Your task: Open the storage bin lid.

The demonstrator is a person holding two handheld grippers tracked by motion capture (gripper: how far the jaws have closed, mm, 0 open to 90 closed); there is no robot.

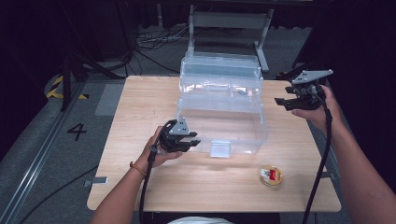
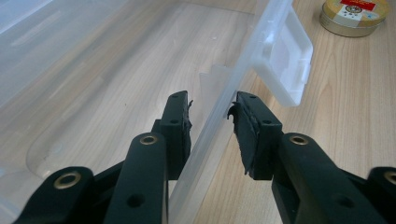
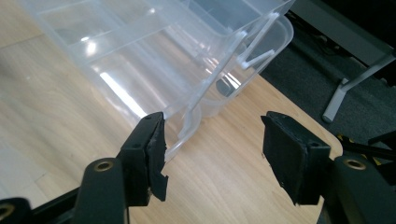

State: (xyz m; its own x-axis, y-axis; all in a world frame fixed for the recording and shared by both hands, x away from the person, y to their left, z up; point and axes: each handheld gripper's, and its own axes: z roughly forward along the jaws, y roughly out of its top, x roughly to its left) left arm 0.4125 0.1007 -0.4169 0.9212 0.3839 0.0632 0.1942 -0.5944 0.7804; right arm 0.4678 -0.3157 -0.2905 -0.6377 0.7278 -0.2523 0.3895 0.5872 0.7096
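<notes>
The left gripper (image 2: 212, 116) straddles the clear box's (image 1: 224, 116) front wall, jaws open; the right gripper (image 3: 212, 149) hangs open, so a careless squeeze may slide the box across the desk (image 1: 140, 140).

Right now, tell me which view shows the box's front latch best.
The left gripper view: the latch is close, beyond the open left claw. The high view shows it small; the right gripper view shows the box's far end.

I hold my left gripper (image 1: 189, 139) low with the forearm reaching in from below, its jaws parted only narrowly. My right gripper (image 1: 286, 101) sits raised at the far right, jaws spread wide, pointing left.
</notes>
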